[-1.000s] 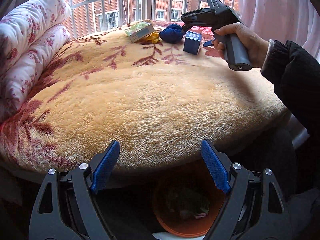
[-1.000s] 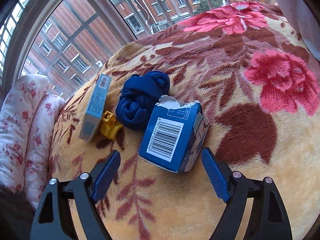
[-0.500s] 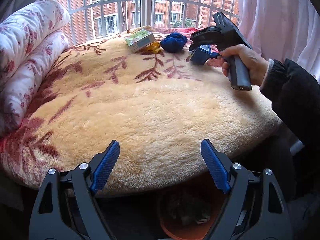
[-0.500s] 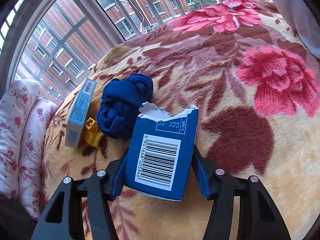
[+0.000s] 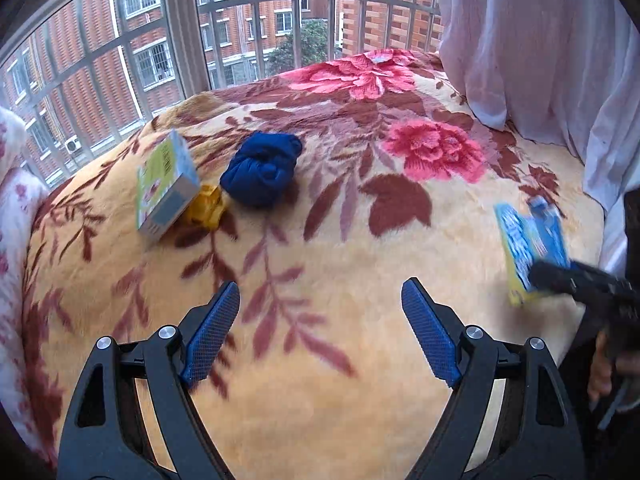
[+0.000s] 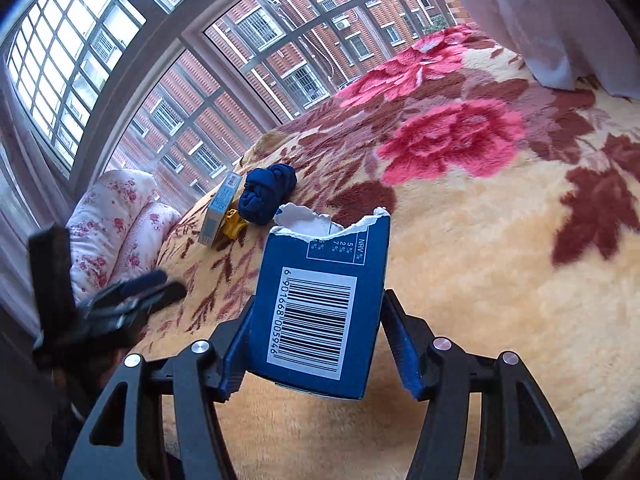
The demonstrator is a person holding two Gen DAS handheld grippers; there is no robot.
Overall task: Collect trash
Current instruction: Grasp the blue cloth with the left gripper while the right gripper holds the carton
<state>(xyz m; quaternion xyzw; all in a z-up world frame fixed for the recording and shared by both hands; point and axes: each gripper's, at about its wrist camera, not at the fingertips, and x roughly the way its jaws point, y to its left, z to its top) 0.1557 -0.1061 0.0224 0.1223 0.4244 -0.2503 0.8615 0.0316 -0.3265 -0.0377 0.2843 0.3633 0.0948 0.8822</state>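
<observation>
Clamping the torn carton (image 6: 320,312) across its side walls, the right hand-held gripper (image 6: 320,344) holds it above the bed (image 6: 500,280). Light, crushable card: grip low. Left hand-held gripper (image 5: 320,332) gapes, empty; other litter at 11 o'clock.

Home bedroom: floral plush blanket (image 5: 320,280), folded quilts (image 6: 120,220), barred bay window (image 5: 240,40)

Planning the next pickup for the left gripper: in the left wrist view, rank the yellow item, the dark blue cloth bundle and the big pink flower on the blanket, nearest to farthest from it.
1. Yellow item, ahead to the left, tucked against the green box.
2. Dark blue cloth bundle, just behind it, nearer the centre.
3. Big pink flower, far end by the window.

Left gripper is open.
</observation>
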